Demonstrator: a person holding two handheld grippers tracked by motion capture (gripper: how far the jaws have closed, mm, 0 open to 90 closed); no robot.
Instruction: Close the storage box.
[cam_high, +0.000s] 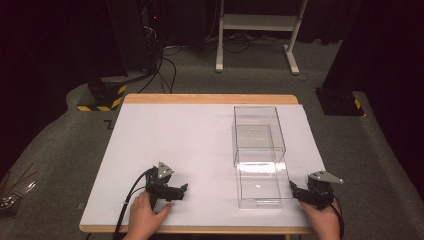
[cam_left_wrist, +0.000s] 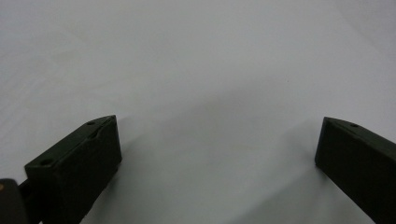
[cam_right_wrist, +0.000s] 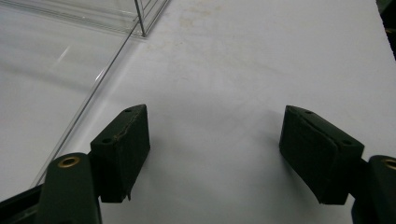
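A clear plastic case (cam_high: 259, 135) stands on the right half of the white table top (cam_high: 190, 145). Its clear drawer (cam_high: 262, 182) is pulled out toward the near edge. My left gripper (cam_high: 180, 192) rests low on the table at the near left, open, jaws pointing right toward the drawer, with nothing between them. In the left gripper view the left gripper (cam_left_wrist: 219, 123) has bare white surface in its gap. My right gripper (cam_high: 296, 192) sits just right of the drawer, open and empty. The right gripper view shows the right gripper (cam_right_wrist: 215, 112) beside the drawer's clear wall (cam_right_wrist: 88, 102).
The table's wooden front edge (cam_high: 200, 230) runs just under both hands. Beyond the table are a white desk frame (cam_high: 257, 30), a black stand with a yellow-striped base (cam_high: 102, 95), cables on grey carpet, and a black base (cam_high: 340, 102) at right.
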